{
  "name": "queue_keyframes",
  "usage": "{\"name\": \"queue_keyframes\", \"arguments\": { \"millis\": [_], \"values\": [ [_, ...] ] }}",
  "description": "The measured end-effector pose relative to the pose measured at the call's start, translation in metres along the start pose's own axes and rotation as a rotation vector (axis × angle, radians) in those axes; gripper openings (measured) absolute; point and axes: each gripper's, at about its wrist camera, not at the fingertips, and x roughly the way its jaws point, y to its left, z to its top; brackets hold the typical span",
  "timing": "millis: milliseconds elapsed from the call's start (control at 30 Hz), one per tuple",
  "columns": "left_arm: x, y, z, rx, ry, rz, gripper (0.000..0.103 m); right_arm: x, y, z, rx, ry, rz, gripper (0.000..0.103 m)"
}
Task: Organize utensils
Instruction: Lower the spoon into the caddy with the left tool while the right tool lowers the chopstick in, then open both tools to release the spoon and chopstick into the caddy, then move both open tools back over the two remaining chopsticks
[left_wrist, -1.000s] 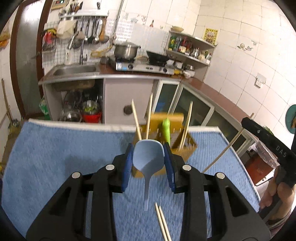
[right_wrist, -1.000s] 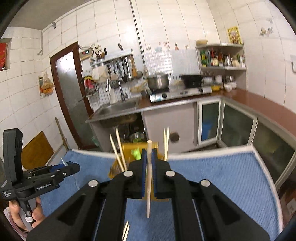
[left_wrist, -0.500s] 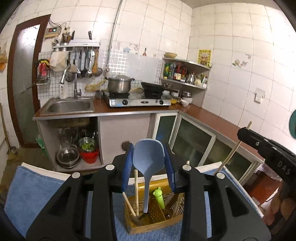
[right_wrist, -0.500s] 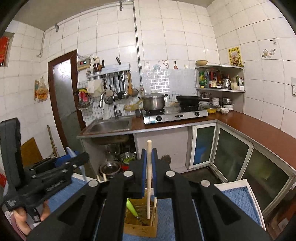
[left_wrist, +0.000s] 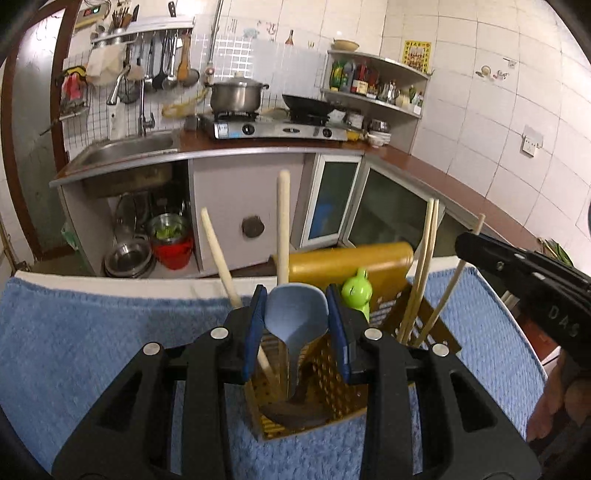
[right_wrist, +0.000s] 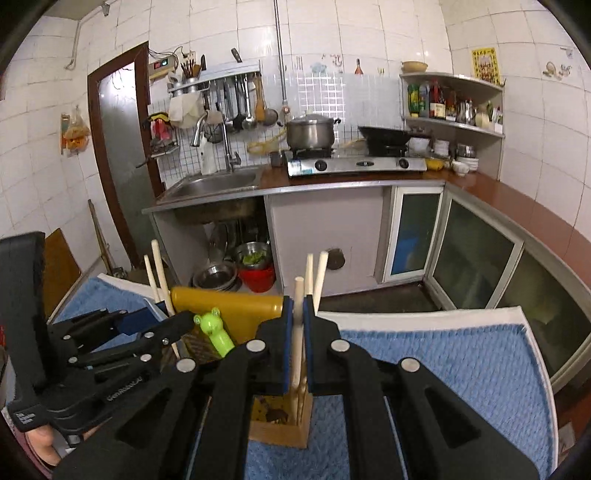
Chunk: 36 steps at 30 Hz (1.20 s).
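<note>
Utensils here go upright into a yellow perforated holder (left_wrist: 332, 373) that stands on a blue towel (left_wrist: 92, 350), near the towel's far edge. Both hands work over it at once.

The left gripper (left_wrist: 295, 332) is part-open, its blue pads clamped on the bowl of a pale blue spoon (left_wrist: 295, 317). Gripping the wide bowl leaves the handle hanging straight down, so it can slide into the holder; its lower end already reaches inside, beside a dark utensil lying at the bottom. I judge this spoon is close to release.

The right gripper (right_wrist: 298, 325) is closed tight on a single wooden chopstick (right_wrist: 297, 332), held near upright with its tip down among other sticks in the holder's end compartment. The narrow grip suits so thin a stick and keeps it from swinging.

Already standing in the holder are more chopsticks (left_wrist: 421, 266), two thicker wooden handles (left_wrist: 282, 221) and a green bear-topped utensil (left_wrist: 356, 291). They lean outward against the walls, which leaves the middle free for new pieces.

Crowding is the likely risk: either tool could nudge a leaning stick.
</note>
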Motion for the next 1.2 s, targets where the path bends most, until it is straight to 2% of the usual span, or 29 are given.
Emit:
{"name": "queue_keyframes", "arguments": {
  "millis": [33, 67, 100, 167, 200, 233, 300, 333, 367, 400, 467, 500, 700, 933, 1033, 1200],
  "values": [
    [-0.001, 0.001, -0.001, -0.004, 0.000, 0.003, 0.032, 0.001, 0.000, -0.002, -0.002, 0.001, -0.001, 0.007],
    [-0.002, 0.003, -0.002, -0.005, 0.000, 0.005, 0.036, 0.001, 0.001, -0.004, -0.004, 0.008, 0.006, 0.008],
    [-0.006, 0.004, -0.002, -0.008, 0.000, 0.006, 0.049, 0.001, 0.001, -0.005, -0.005, 0.016, 0.006, 0.008],
    [-0.018, 0.007, -0.002, -0.023, -0.020, 0.015, 0.068, -0.002, 0.001, -0.007, -0.005, 0.025, 0.001, 0.008],
    [-0.029, 0.008, -0.001, -0.031, -0.039, 0.014, 0.072, -0.005, 0.001, -0.007, 0.000, 0.026, 0.000, 0.017],
    [-0.036, 0.009, -0.001, -0.032, -0.045, 0.012, 0.072, -0.010, -0.001, -0.008, 0.014, 0.025, -0.002, 0.034],
    [-0.050, 0.011, -0.001, -0.036, -0.038, 0.020, 0.074, -0.020, -0.003, -0.008, 0.033, 0.005, -0.005, 0.047],
    [-0.055, 0.013, -0.002, -0.038, -0.034, 0.026, 0.075, -0.025, -0.003, -0.008, 0.032, 0.000, -0.010, 0.047],
    [-0.061, 0.015, -0.003, -0.038, -0.032, 0.035, 0.082, -0.031, -0.002, -0.010, 0.026, 0.001, -0.017, 0.047],
    [-0.070, 0.020, -0.005, -0.041, -0.034, 0.058, 0.091, -0.036, -0.001, -0.011, 0.020, 0.004, -0.025, 0.047],
    [-0.085, 0.028, -0.012, -0.049, -0.040, 0.116, 0.098, -0.047, 0.000, -0.018, 0.012, 0.005, -0.044, 0.047],
    [-0.094, 0.035, -0.019, -0.059, -0.045, 0.141, 0.098, -0.053, 0.001, -0.024, 0.009, 0.009, -0.054, 0.049],
    [-0.121, 0.066, -0.066, -0.118, 0.013, 0.140, 0.098, -0.075, 0.015, -0.078, -0.003, 0.057, -0.080, 0.057],
    [-0.132, 0.067, -0.137, -0.077, 0.085, 0.168, 0.098, -0.081, 0.035, -0.155, 0.026, 0.132, -0.070, 0.058],
    [-0.130, 0.071, -0.158, -0.073, 0.114, 0.171, 0.098, -0.076, 0.041, -0.176, 0.043, 0.172, -0.056, 0.058],
    [-0.124, 0.083, -0.182, -0.095, 0.110, 0.206, 0.098, -0.069, 0.053, -0.196, 0.050, 0.205, -0.047, 0.058]
  ]
}}
